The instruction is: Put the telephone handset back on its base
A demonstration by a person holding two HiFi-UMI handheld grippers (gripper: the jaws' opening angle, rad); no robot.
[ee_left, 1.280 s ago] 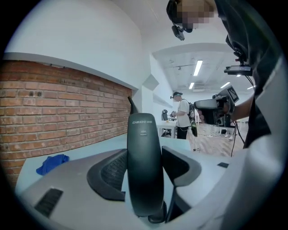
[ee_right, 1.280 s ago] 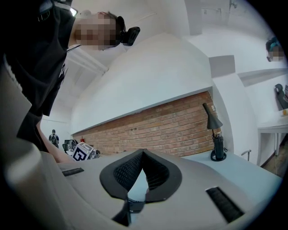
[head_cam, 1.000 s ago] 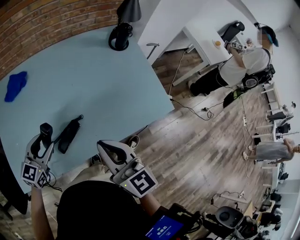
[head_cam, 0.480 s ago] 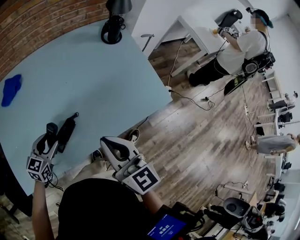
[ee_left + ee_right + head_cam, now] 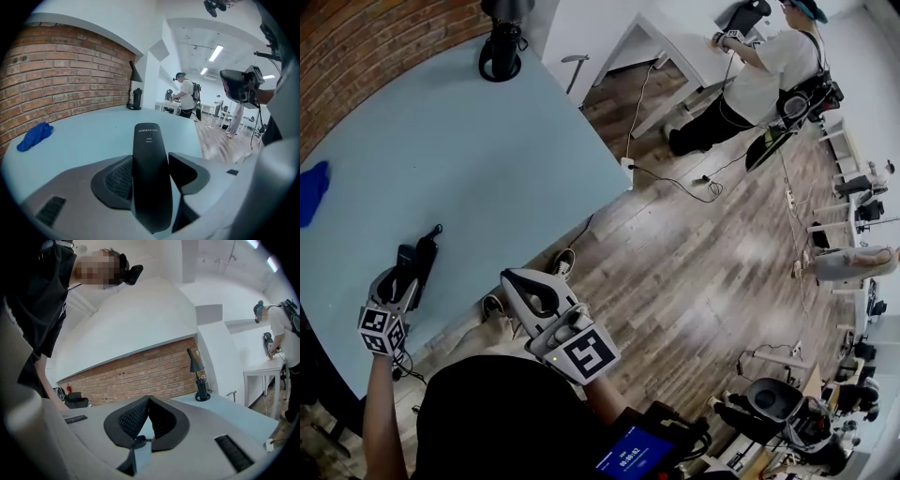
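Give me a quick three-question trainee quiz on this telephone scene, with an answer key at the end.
1. Fill in: the blue cloth lies on the light blue ___.
2. Multiple choice: the left gripper grips: A. the blue cloth; B. the black handset; C. nothing.
3. True or false: the right gripper is shut with nothing between its jaws.
Key: 1 table; 2 B; 3 true.

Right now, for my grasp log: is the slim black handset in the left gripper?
In: the left gripper clamps the slim black handset between its jaws.
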